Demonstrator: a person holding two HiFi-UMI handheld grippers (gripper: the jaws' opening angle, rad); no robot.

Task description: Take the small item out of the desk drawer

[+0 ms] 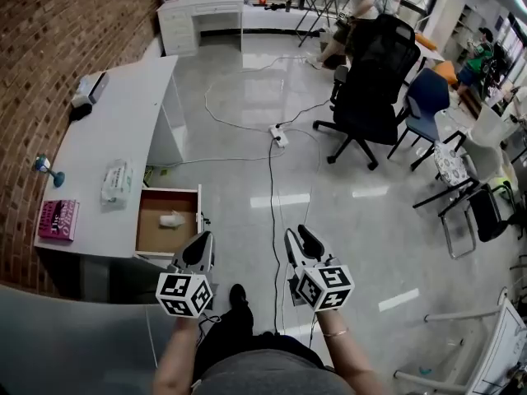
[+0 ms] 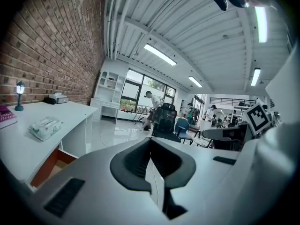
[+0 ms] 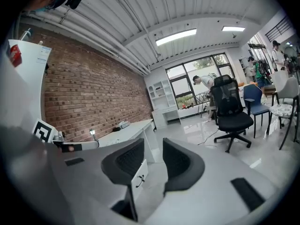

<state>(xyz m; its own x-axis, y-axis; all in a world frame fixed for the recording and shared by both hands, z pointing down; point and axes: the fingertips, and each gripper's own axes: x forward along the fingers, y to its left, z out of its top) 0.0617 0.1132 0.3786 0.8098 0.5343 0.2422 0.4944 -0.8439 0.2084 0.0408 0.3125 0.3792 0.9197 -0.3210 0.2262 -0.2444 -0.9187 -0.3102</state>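
While the small item (image 1: pixel 171 219), a pale crumpled lump, lies on the brown bottom of the open drawer (image 1: pixel 148 235), neither gripper touches it. It sits toward the outer half of the drawer, clear of the walls.

The left gripper (image 1: pixel 202 241) is held out from the person's body on a forearm that enters at the bottom edge, pointing forward and slightly down, its marker cube on top. In the head view its tips show just at the drawer's near outer corner; whether they touch it I cannot tell. Its dark ribbed pads (image 2: pixel 136 161) are pressed together with nothing between them.

The right gripper (image 1: pixel 298 237) is held level with the left one, well apart from the drawer, over bare floor. Its jaws stand apart and empty; through the gap the right gripper view shows only the white drawer front (image 3: pixel 137 175) with its small dark handle.

The drawer juts from the side of a white, flat-topped desk (image 1: pixel 123 113) that runs along a rough red brick wall (image 1: pixel 49 48). On the desk lie a pink book (image 1: pixel 58 220), a soft plastic packet (image 1: pixel 117 181) and a small blue lamp (image 1: pixel 45 168). The glossy grey floor (image 1: pixel 239 179) beyond the drawer is open, crossed by thin cables to a power strip (image 1: pixel 279 136). A black wheeled chair (image 1: pixel 375 81) stands farther off.
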